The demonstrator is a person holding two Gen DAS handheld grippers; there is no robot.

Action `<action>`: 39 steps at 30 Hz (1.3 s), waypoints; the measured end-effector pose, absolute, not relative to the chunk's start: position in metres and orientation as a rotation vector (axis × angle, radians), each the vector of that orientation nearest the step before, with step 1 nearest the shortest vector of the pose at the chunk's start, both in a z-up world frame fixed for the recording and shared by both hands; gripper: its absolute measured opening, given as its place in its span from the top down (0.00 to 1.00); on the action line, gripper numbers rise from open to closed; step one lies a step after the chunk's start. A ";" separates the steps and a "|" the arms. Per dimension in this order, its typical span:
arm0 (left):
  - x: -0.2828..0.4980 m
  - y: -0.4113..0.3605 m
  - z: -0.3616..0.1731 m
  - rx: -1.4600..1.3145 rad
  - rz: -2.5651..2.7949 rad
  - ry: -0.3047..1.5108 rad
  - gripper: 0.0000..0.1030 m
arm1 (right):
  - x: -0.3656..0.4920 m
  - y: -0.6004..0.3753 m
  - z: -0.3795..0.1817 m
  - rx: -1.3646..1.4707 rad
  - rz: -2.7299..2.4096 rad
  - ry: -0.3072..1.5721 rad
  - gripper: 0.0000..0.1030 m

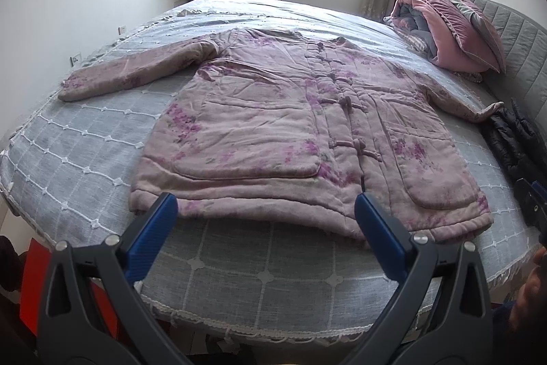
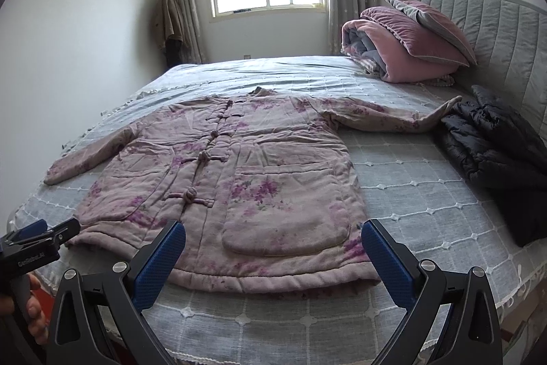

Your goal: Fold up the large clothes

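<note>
Jacket flat on bed, sleeves spread 9 and 3 o'clock: no fold made. Left tongs, right tongs gaping, empty, near hem.

The jacket is quilted cotton-like cloth, matt and soft, with knotted cloth buttons. The bedspread is a thin woven grey cloth, matt, with raised white stitching (tufted at the crossings) and a lace fringe at the bed's near edge. The black coat at the right edge looks slick and faintly shiny. Each claw has matt dark plastic arms, textured blue pads and bright metal rivets.
</note>
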State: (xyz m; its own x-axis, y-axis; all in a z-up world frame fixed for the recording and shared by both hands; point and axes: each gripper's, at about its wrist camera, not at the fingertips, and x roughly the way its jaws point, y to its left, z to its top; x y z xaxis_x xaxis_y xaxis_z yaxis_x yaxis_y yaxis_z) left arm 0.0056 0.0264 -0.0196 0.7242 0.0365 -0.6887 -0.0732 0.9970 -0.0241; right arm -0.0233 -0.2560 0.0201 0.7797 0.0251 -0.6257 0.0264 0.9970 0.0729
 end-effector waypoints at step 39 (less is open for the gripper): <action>0.090 0.158 -0.114 -0.449 0.169 0.979 0.47 | 0.063 -0.354 -0.104 0.491 -0.140 1.100 0.49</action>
State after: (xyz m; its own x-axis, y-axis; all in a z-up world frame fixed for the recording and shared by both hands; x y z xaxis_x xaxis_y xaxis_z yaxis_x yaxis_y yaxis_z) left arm 0.0904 0.1575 -0.1143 0.5539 -0.0613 -0.8303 -0.3362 0.8959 -0.2904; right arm 0.0625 -0.3540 -0.1037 0.4567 0.1307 -0.8800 0.3468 0.8847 0.3114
